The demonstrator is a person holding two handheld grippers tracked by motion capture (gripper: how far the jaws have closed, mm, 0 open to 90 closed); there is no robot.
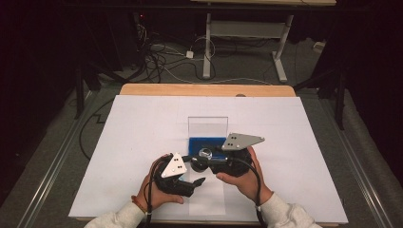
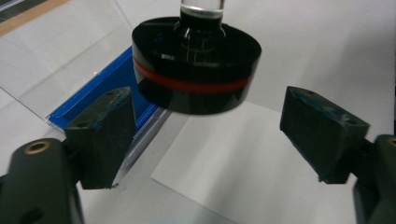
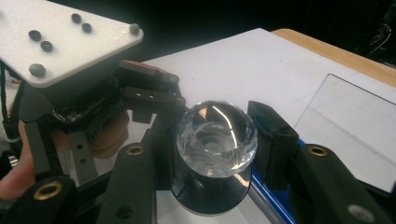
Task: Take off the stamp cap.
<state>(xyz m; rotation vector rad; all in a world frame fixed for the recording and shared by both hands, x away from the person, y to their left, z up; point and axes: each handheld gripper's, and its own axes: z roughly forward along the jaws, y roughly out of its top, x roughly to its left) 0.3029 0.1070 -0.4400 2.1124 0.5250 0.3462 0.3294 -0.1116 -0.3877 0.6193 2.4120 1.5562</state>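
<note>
Held off the table, near 6 o'clock of the white sheet: a crystal knob [image 3: 215,140] on a black round base with a red band [image 2: 196,70]. Right tool [image 3: 215,154] pressed onto the faceted crystal, one pad on either side, seen in the right gripper view. Left tool [image 2: 205,135] spread, pads clear of the base, which hangs just ahead of and between them in the left gripper view; nothing pinched there. In the high view, left tool [image 1: 183,183] at about 7 o'clock of the piece [image 1: 203,156], right tool [image 1: 214,159] at about 3 o'clock, the hands close together.

Behind the piece, toward 12 o'clock: a blue tray [image 1: 206,144] with a clear upright panel [image 1: 207,126] rising from it.

Risks, judged from here:
- Slick, rounded facets under the right pads; a slight twist or loosened squeeze likely to let the crystal rotate or slide out, dropping the piece onto the table.
- Heavy-looking base hanging below the grip point; swinging possible if moved fast.
- Left pads closing off-centre on the round base; likely to push it sideways and lever it against the right grip.
- Clear panel close by; a careless swing toward 12 o'clock liable to knock it over.
</note>
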